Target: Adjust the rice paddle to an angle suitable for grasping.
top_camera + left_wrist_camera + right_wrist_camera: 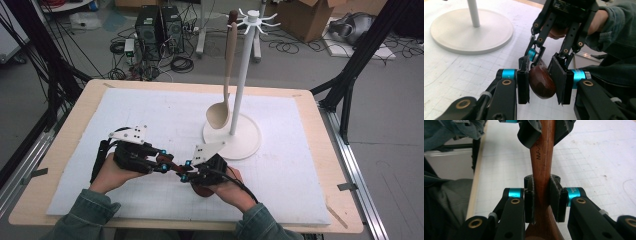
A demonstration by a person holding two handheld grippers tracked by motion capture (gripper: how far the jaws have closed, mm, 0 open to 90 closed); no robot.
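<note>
- The spoon (541, 165) is held just above the surface (125, 115) near its 6 o'clock edge, between both tools.
- The right tool (541, 200) is clamped narrowly on the handle's neck; the left tool (541, 82) is closed on the handle's rounded end.
- One grip should be kept firm while the other is eased, so the spoon is never left loose.
- The handle end is best freed and turned up, judged ready for the stand (240, 75) at 1 o'clock.
- The pale spoon (220, 116) hanging there should be avoided.
</note>
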